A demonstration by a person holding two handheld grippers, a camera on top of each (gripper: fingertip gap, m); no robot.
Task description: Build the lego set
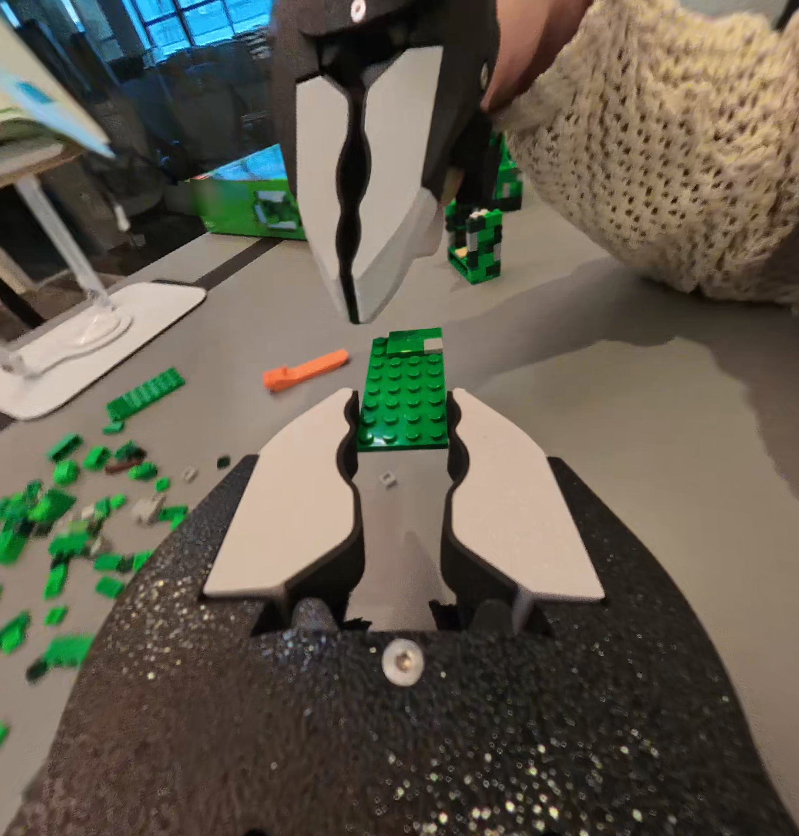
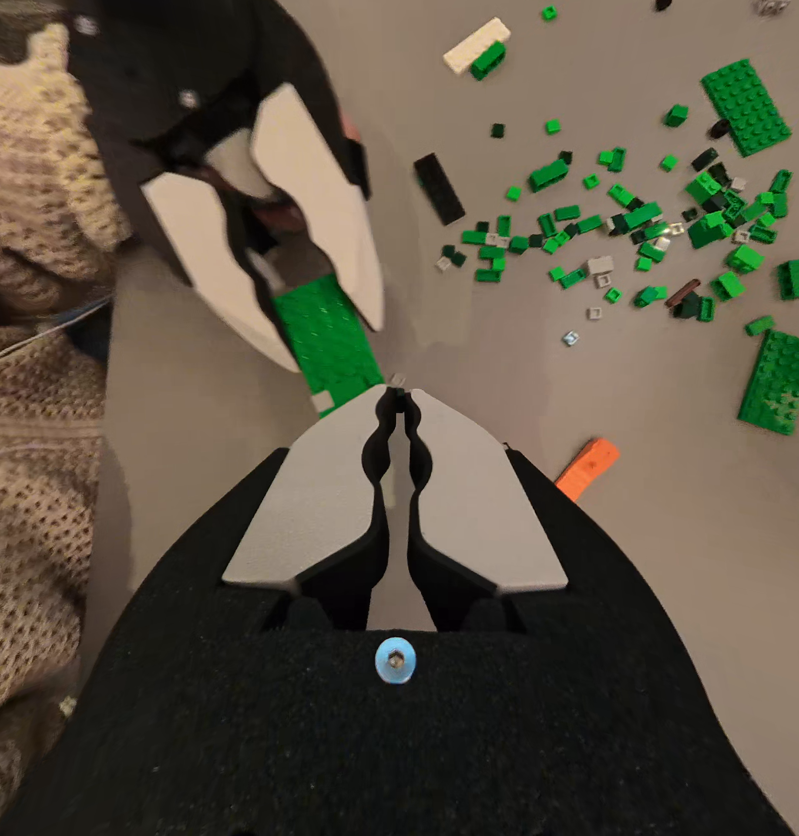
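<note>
1. Tongs on the left (image 1: 402, 398) straddle the near end of a green studded plate (image 1: 404, 398), one finger on each long edge, so they clasp the plate across its width as it lies flat on the grey worktop (image 1: 614, 452).
2. At the plate's far end sit a smooth green tile (image 1: 406, 341) and a small light grey tile (image 1: 433, 346), side by side.
3. Right tongs (image 1: 353, 312) hang point-down just beyond that far end, their fingers drawn almost together; in the right wrist view a tiny dark piece (image 2: 400, 398) shows between the tips (its exact shape is too small to tell).
4. From the right wrist view, the right tongs (image 2: 400, 400) hover at the plate's tiled corner (image 2: 330, 344), with the left tongs (image 2: 334, 344) gripping the plate from the opposite end.
5. An orange brick separator (image 1: 305, 370) lies on the worktop just left of the plate, apart from it.
6. Loose bricks (image 1: 63, 520), mostly green with some dark and grey ones, are scattered on the worktop well to the left, with another green plate (image 1: 145, 392) near them.
7. A partly built green and black checkered model (image 1: 477, 246) stands upright farther back, partly hidden behind the right tongs.
8. A green box (image 1: 248, 199) rests at the worktop's far edge, and a white stand base (image 1: 94, 334) sits to the far left.
9. A cream knitted sleeve (image 1: 682, 158) covers the arm holding the right tongs.
</note>
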